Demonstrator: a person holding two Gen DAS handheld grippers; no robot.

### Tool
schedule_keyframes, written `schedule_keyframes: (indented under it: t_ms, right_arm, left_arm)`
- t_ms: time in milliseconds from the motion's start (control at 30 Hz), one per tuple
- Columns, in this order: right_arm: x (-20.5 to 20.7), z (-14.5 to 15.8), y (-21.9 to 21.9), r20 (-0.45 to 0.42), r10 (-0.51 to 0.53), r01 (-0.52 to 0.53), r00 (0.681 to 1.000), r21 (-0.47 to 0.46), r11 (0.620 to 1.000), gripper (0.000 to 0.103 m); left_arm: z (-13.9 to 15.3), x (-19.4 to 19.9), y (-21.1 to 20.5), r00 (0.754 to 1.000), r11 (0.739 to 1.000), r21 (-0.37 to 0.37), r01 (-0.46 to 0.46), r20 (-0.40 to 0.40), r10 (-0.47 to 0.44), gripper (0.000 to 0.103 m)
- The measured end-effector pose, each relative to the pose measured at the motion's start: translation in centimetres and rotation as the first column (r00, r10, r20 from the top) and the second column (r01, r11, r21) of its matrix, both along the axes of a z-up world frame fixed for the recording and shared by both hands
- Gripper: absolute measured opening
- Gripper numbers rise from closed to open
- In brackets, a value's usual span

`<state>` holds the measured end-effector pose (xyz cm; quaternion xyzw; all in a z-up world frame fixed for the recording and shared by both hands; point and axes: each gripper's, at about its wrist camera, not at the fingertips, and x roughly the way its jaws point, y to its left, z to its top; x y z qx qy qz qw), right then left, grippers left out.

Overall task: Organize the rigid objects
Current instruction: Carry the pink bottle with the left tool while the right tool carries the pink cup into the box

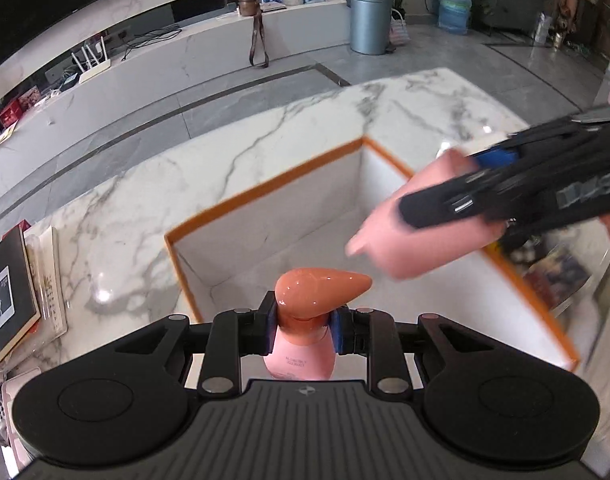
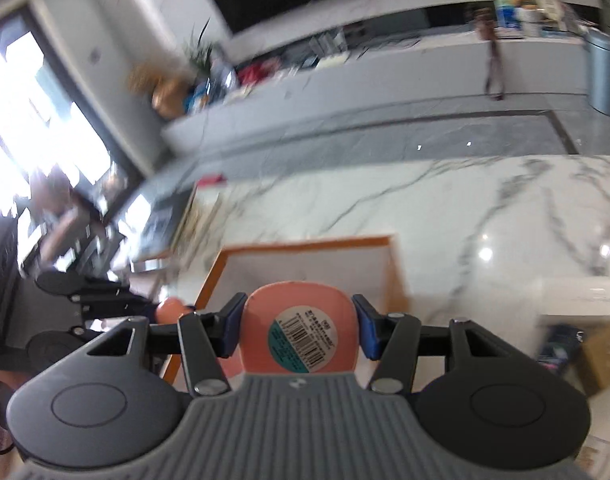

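Note:
My left gripper [image 1: 303, 326] is shut on the neck of a pink pump bottle [image 1: 301, 358] with an orange pump head [image 1: 319, 288], held at the near edge of an open white box with an orange rim [image 1: 265, 188]. My right gripper [image 2: 299, 328] is shut on a second pink bottle [image 2: 297, 320], whose base with a round barcode label faces the camera. In the left wrist view this bottle [image 1: 417, 224] lies tilted over the box's right side, blurred, in the right gripper [image 1: 485, 196]. The left gripper [image 2: 105, 304] shows at left in the right wrist view.
The box stands on a white marble table [image 1: 185, 184]. Books [image 1: 13, 296] lie at the table's left edge, more items [image 1: 557, 276] right of the box. A white box [image 2: 581, 296] and packages [image 2: 585, 352] sit at right. Floor, a grey bin [image 1: 370, 20] and a counter lie beyond.

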<state>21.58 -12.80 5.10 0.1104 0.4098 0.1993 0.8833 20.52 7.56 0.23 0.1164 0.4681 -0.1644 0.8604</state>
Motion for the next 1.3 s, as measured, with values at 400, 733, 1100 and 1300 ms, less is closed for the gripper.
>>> schedule_keyframes:
  t_ms: [400,733,1100,1300]
  right_arm:
    - [8.2,-7.6,6.9,-0.118,0.009,-0.032,0.993,-0.195,0.980,0.056]
    - [8.7,-10.0,7.5,-0.334,0.090,-0.193,0.938,-0.289,0.938,0.056]
    - [8.8,-9.8,7.8,-0.472,0.162,-0.335,0.867,-0.310,0.890,0.058]
    - [8.7,-9.8,8.0,-0.498,0.171,-0.367,0.850,-0.327,0.871,0.058]
  left_arm:
    - [-5.2,3.0,1.6,0.991,0.989,0.058,0.136,0.003,-0.136,0.029]
    - [-6.1,3.0,2.4,0.983,0.980,0.078,0.181,0.000,-0.182,0.032]
    - [-5.1,2.1,2.2,0.978,0.966,0.156,0.205,-0.001,-0.207,0.047]
    - [-5.2,2.0,1.4,0.967,0.946,0.216,0.241,0.026,-0.252,0.055]
